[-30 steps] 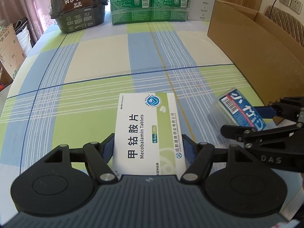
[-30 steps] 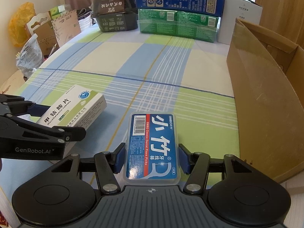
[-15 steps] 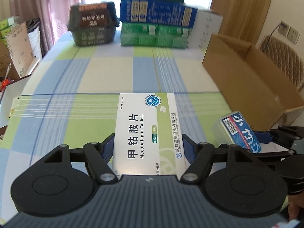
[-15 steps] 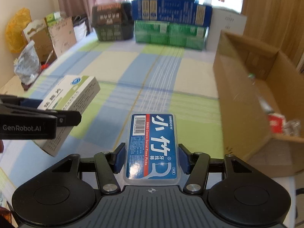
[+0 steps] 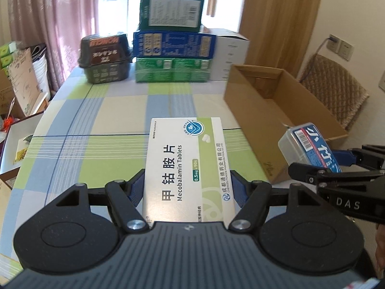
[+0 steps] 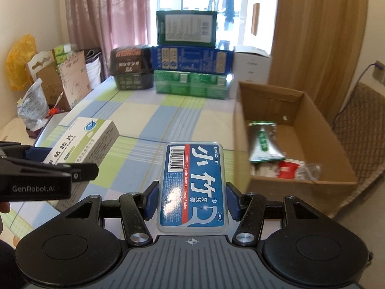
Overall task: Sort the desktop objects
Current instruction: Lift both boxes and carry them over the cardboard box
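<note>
The white-and-green cardboard tablet box (image 5: 187, 166), frame centre, was clamped in the left gripper (image 5: 187, 190); the right gripper (image 6: 191, 200) clenched a blue-labelled clear plastic floss-pick case (image 6: 193, 180). Both hung above the checked tablecloth (image 5: 96, 149), neither yet inside the open brown cardboard carton (image 6: 334, 159) at right, which already held several packets.

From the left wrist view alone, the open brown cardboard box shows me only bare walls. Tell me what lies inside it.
Observer: A green-and-silver foil pouch lies in the open brown cardboard box.
Operator: Report anything beside it.
Observer: A small red packet and clear wrappers sit at the near end.
Operator: Read me the right gripper's load.
Observer: The right gripper clamps a blue-labelled clear plastic floss pick case, printed "Classic Dental Floss Picks".
</note>
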Motion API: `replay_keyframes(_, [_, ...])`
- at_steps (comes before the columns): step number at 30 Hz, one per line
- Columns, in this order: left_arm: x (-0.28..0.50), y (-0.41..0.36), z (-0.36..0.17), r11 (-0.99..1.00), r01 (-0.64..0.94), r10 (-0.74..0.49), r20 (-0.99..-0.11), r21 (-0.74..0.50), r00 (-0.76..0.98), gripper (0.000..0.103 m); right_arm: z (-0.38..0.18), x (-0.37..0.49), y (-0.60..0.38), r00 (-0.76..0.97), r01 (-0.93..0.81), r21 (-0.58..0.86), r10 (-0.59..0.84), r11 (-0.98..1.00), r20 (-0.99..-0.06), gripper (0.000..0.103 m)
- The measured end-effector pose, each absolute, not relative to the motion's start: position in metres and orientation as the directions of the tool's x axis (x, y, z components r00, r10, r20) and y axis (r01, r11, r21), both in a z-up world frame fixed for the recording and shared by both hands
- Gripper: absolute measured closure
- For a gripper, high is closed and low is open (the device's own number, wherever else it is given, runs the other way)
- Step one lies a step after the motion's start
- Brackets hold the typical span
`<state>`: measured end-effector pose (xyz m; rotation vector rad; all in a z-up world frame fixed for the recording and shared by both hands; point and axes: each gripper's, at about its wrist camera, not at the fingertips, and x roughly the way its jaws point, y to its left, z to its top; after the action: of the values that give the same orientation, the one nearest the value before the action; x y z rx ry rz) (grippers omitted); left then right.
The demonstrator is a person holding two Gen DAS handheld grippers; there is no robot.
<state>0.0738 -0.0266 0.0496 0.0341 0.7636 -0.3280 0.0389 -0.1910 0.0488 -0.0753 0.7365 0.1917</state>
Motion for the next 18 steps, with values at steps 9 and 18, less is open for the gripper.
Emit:
replay_keyframes(9, [0.052, -0.073, 0.062, 0.919, 0.388, -0.329, -0.678, -0.070, 0.657, 0.036, 0.064, 0.016, -0.236, 0.749, -0.134, 0.005, 0.105, 0.991, -0.654, 0.049])
replay_keyframes(18, [0.044, -0.113, 0.068, 0.890, 0.453, -0.366, -0.678, -0.055, 0.638, 0.036, 0.067, 0.008, -0.274, 0.758, -0.079, 0.020, 0.073, 0.997, -0.648, 0.049])
